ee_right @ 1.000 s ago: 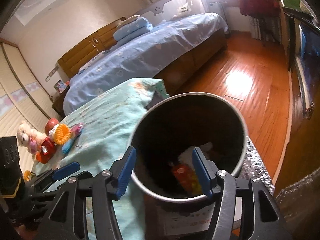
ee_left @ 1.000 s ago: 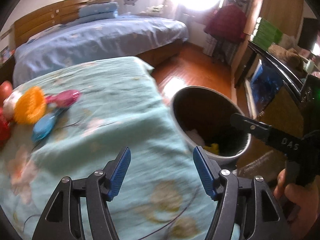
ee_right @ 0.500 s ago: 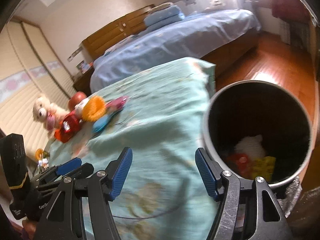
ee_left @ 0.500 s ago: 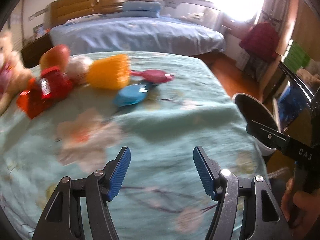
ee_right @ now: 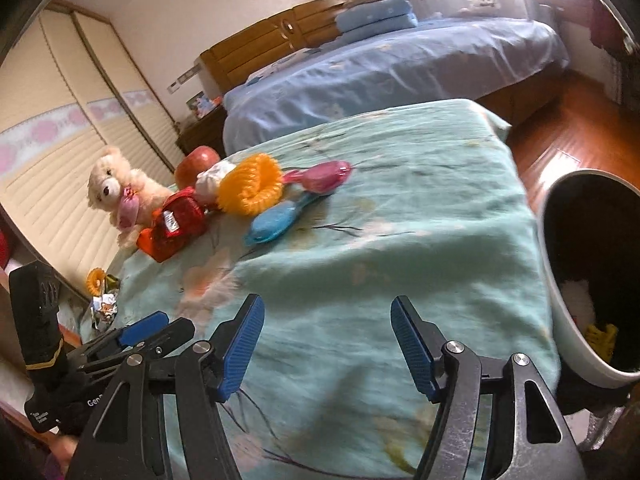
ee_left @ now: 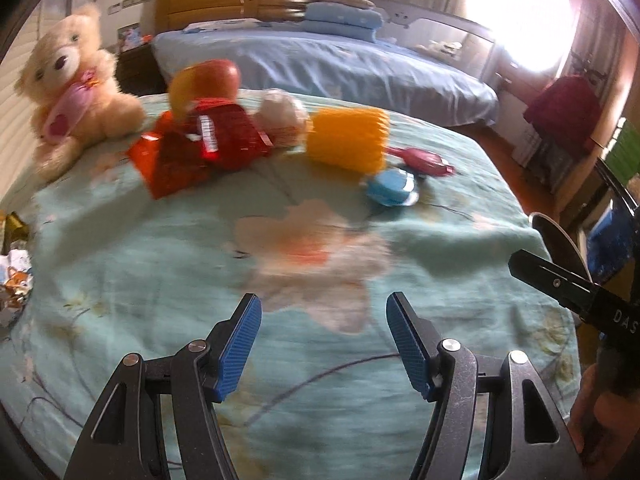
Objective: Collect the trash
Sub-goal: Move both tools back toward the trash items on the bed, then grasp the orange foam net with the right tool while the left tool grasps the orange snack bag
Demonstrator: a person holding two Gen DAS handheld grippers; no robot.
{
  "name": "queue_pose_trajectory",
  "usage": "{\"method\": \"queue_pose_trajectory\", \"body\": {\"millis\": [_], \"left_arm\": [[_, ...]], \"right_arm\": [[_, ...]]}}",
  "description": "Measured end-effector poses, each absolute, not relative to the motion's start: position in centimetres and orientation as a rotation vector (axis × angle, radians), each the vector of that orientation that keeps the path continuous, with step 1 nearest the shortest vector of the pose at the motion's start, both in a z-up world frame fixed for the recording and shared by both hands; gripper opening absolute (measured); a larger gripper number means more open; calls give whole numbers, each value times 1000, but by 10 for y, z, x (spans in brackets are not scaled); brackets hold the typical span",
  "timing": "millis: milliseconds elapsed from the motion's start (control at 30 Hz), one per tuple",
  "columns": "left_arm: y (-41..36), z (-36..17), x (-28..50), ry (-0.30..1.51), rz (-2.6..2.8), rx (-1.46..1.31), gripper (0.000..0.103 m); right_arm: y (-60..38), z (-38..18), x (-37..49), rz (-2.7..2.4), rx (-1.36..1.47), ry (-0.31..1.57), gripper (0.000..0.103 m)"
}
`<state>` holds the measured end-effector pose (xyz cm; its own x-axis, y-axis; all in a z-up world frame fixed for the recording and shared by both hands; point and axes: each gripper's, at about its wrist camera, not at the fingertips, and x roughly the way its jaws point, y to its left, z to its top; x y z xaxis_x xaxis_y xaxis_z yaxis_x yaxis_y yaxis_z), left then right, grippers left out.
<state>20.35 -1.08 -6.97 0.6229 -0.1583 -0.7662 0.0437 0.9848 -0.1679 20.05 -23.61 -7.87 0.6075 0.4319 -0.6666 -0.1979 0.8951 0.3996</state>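
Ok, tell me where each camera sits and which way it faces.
Left wrist: on the left gripper, looking down across the teal blanket toward the teddy bear; the right gripper's tip and a hand show at right.
Right wrist: on the right gripper, facing the same blanket, trash bin at right; left gripper at lower left.
Shared: bear, red wrapper, orange ring, blue bed.

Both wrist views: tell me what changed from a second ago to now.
Both grippers swung away from the dark round trash bin toward the pile on the teal floral blanket: red shiny wrappers, crumpled white paper ball, orange spiky ring. The bin slid to the right edge of each view. The left gripper and right gripper stayed open and empty; nothing on the blanket moved.
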Motion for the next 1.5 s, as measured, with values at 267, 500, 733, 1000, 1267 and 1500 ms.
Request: {"method": "queue_pose_trajectory", "body": {"millis": [267,500,733,1000,1267,1500], "left_arm": [[25,-69,210,885,-41,-164,65],[51,-71,224,881,7,-191,65],[68,-68,244,861,45,-206,65],[88,-65,274,833,88,-229,65],[91,-74,299,833,86,-213,55],[89,-82,299,849,52,-224,3]], "right_arm": [[-202,-79,215,425,277,850,67],[-180,-76,232,455,260,847,67],[-163,-70,253,473,252,836,67],[-149,-68,286,478,253,829,67],[-136,-75,312,479,238,851,40],[-128,-76,308,500,201,851,13]]}}
